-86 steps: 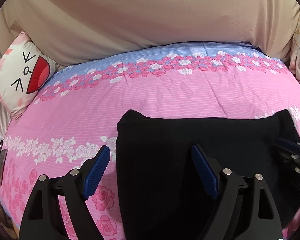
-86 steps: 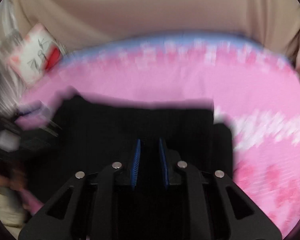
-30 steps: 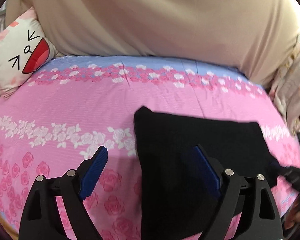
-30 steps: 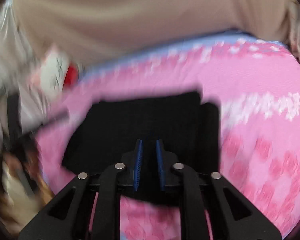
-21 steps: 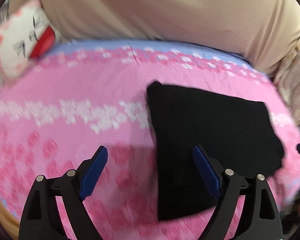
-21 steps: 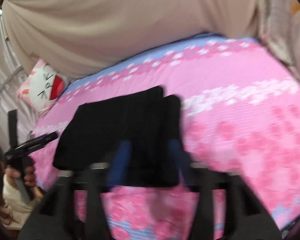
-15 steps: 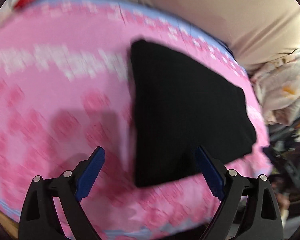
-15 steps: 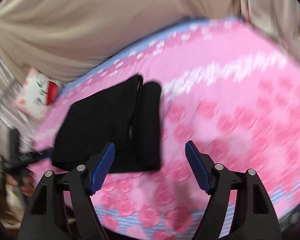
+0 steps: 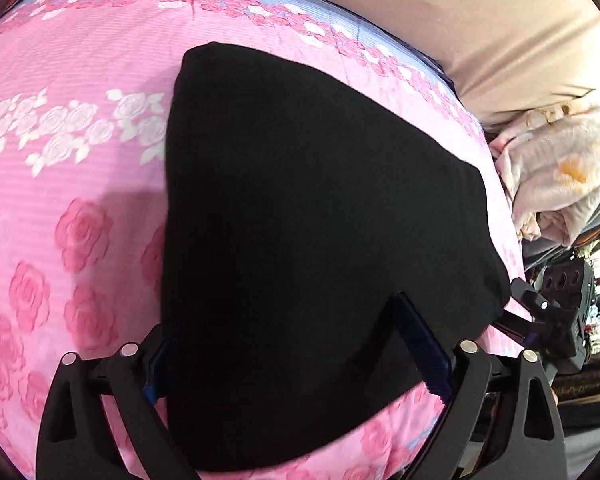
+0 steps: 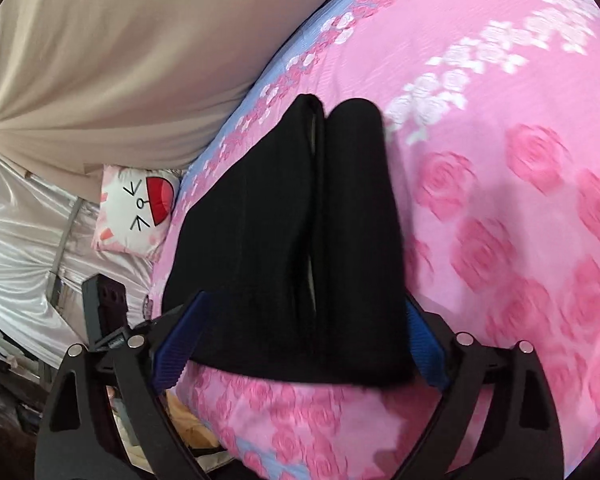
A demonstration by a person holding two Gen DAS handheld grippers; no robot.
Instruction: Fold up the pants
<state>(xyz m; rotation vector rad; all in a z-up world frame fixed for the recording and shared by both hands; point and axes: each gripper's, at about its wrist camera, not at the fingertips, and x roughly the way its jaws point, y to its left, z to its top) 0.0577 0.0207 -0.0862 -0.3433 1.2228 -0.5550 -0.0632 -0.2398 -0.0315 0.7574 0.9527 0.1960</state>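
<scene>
Pants: folded black fabric pants [image 10: 300,240] on pink rose-print bedsheet [image 10: 520,200] — long axis toward beige curtain [image 10: 120,60].
Room: bare sheet beside.
Left gripper [image 9: 296,344]: spread wide, empty.
Right gripper [image 10: 300,340]: spread wide, empty.

Left gripper [image 9: 296,344] left finger mostly hidden behind pants [image 9: 320,248].
</scene>
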